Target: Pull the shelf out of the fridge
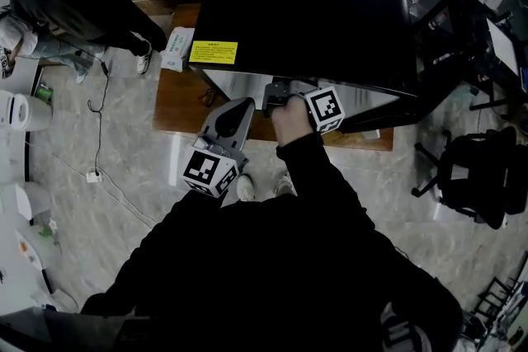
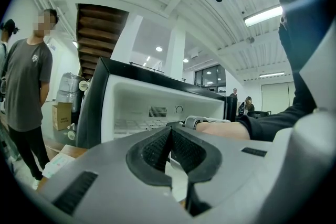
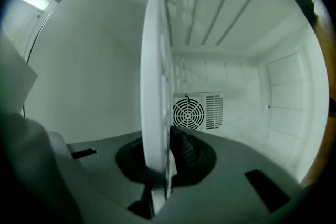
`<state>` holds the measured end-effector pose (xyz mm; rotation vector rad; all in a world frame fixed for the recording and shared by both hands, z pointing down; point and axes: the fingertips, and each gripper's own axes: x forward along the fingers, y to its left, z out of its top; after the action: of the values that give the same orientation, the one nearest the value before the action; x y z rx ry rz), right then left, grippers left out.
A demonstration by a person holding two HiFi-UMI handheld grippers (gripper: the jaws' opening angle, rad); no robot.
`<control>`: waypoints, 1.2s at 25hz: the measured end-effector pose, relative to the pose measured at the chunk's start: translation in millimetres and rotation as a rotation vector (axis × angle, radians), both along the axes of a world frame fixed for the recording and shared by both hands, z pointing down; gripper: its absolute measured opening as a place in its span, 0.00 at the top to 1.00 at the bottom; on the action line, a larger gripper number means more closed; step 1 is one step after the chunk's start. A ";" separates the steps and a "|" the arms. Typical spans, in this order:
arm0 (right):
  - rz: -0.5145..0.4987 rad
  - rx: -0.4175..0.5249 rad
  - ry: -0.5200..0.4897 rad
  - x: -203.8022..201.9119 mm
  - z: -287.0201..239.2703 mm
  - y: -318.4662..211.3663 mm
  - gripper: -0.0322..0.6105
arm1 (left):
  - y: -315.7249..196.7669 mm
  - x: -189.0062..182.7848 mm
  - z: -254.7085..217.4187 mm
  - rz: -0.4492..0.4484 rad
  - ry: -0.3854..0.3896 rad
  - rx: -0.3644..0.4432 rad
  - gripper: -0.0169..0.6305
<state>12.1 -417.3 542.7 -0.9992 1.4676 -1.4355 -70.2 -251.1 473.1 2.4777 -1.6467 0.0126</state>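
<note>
Inside the fridge (image 1: 305, 12) at twelve o'clock, right tongs (image 3: 164, 157) are clamping the shelf (image 3: 155, 76) edge. Left tongs (image 2: 171, 139) are hanging closed and empty at eight o'clock. Grasp looking set; next move is calling for a straight, level pull outward.

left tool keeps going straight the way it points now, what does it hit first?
Probably the front of the white shelf inside the open black fridge; the shut left tool aims into that cavity, just left of the right tool. Depth is unclear.
</note>
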 end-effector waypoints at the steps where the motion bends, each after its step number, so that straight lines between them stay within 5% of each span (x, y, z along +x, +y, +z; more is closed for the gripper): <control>1: 0.003 -0.001 0.000 0.4 -0.3 2.0 0.90 | 3.2 -0.8 -1.8 0.000 0.001 0.003 0.96; 30: 0.012 0.036 0.025 23.7 -4.0 145.7 0.90 | 101.9 -3.2 -40.1 0.149 0.042 0.105 0.96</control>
<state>35.8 -271.6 538.8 -1.0058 1.4974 -1.3879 -73.4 -149.3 432.9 2.6536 -1.4797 -0.1085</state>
